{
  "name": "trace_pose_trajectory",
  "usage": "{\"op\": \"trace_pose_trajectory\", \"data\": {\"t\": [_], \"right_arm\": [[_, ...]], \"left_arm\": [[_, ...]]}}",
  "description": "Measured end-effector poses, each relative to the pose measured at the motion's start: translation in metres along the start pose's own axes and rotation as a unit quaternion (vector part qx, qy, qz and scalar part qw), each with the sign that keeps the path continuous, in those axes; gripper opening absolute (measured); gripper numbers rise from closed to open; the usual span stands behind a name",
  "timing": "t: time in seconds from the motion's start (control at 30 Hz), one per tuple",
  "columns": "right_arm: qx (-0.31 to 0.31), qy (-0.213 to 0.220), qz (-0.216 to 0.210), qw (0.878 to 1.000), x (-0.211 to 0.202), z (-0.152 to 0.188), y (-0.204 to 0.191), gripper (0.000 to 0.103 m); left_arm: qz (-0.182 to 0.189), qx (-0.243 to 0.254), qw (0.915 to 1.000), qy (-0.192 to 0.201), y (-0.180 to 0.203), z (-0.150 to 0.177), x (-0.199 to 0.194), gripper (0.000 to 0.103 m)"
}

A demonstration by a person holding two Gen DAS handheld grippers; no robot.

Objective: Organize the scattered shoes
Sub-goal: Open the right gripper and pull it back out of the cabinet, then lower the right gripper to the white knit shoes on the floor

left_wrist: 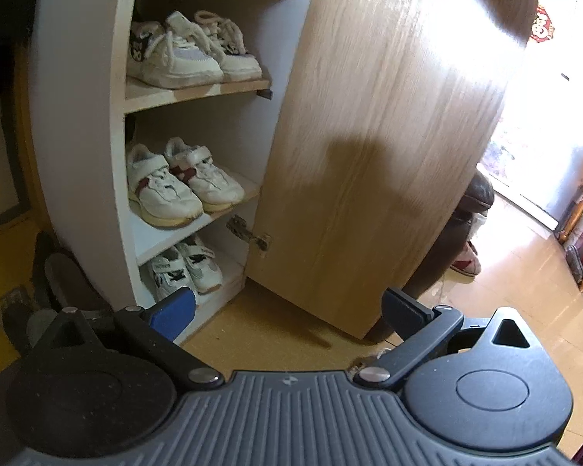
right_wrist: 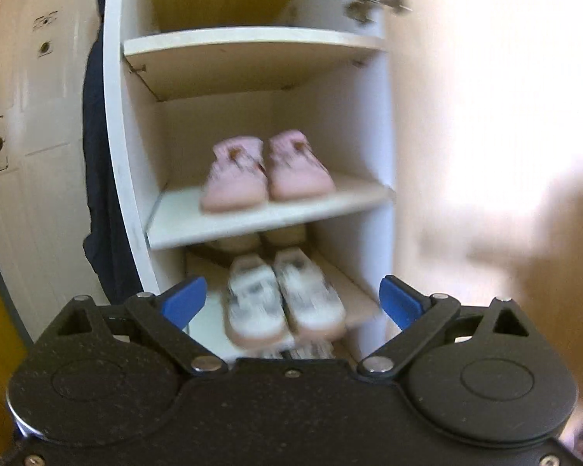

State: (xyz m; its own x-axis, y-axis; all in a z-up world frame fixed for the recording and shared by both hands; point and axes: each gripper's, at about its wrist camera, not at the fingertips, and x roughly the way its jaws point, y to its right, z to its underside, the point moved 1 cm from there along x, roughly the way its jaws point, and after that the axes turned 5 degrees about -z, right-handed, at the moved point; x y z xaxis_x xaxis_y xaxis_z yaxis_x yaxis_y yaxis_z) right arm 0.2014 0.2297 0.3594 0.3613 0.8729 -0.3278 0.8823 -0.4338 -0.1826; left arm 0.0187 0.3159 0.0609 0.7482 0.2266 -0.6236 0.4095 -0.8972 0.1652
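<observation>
Tan floor (left_wrist: 276, 326) lies nearest, under the left gripper (left_wrist: 287, 308), jaws wide, empty. Right gripper (right_wrist: 293, 299): jaws wide, empty. Beyond, white shoe cabinet (left_wrist: 116, 124), wood-grain door (left_wrist: 388, 136) swung open. 2 white strap sneakers (left_wrist: 182, 182) sit paired on a shelf; 2 pink shoes (right_wrist: 268, 171) higher up.

My left gripper (left_wrist: 289, 308): grey ribbed housing, black linkage arms, silver pivot screws, blue pads. My right gripper (right_wrist: 293, 299): speckled black housing, round side discs, same blue pads.
</observation>
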Motion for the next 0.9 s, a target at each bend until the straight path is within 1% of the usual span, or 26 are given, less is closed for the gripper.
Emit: {"op": "trace_pose_trajectory", "data": {"t": [0.07,0.13,0.17,0.23,0.33,0.37,0.43,0.5,0.6,0.63,0.7,0.77,0.9], "right_arm": [[0.01,-0.02,0.009,1.0,-0.007,0.02,0.009,0.098],[0.017,-0.029,0.024,0.999,-0.023,0.044,0.019,0.098],[0.021,-0.031,0.028,0.999,-0.02,0.056,0.029,0.098],[0.037,-0.037,0.039,0.998,-0.041,0.085,0.037,0.098],[0.053,-0.046,0.048,0.996,-0.053,0.11,0.047,0.098],[0.065,-0.057,0.053,0.995,-0.062,0.131,0.054,0.098],[0.078,-0.066,0.063,0.993,-0.071,0.154,0.062,0.098],[0.106,-0.072,0.076,0.989,-0.084,0.183,0.074,0.098],[0.141,-0.074,0.09,0.983,-0.092,0.209,0.087,0.098],[0.153,-0.075,0.098,0.98,-0.098,0.222,0.093,0.098],[0.162,-0.082,0.111,0.977,-0.106,0.246,0.101,0.098],[0.166,-0.09,0.119,0.975,-0.108,0.26,0.107,0.098],[0.186,-0.116,0.149,0.964,-0.11,0.31,0.13,0.098]], "left_arm": [[0.0,0.006,1.0,-0.004,0.004,0.003,0.001,0.103],[0.004,0.013,0.9999,-0.01,0.008,0.007,0.001,0.103],[0.007,0.016,0.9998,-0.012,0.01,0.008,0.002,0.103],[0.01,0.026,0.9995,-0.016,0.015,0.01,0.002,0.103],[0.012,0.05,0.9985,-0.021,0.028,0.015,0.002,0.103],[0.015,0.055,0.9981,-0.023,0.032,0.017,0.002,0.103],[0.023,0.071,0.9968,-0.028,0.041,0.021,0.003,0.103],[0.028,0.084,0.9956,-0.031,0.048,0.023,0.003,0.103],[0.035,0.1,0.9936,-0.038,0.057,0.027,0.003,0.103],[0.038,0.104,0.993,-0.04,0.059,0.028,0.003,0.103],[0.045,0.12,0.9907,-0.045,0.069,0.032,0.003,0.103],[0.051,0.136,0.9882,-0.05,0.077,0.036,0.004,0.103],[0.065,0.186,0.9782,-0.066,0.106,0.053,0.011,0.103]]}}
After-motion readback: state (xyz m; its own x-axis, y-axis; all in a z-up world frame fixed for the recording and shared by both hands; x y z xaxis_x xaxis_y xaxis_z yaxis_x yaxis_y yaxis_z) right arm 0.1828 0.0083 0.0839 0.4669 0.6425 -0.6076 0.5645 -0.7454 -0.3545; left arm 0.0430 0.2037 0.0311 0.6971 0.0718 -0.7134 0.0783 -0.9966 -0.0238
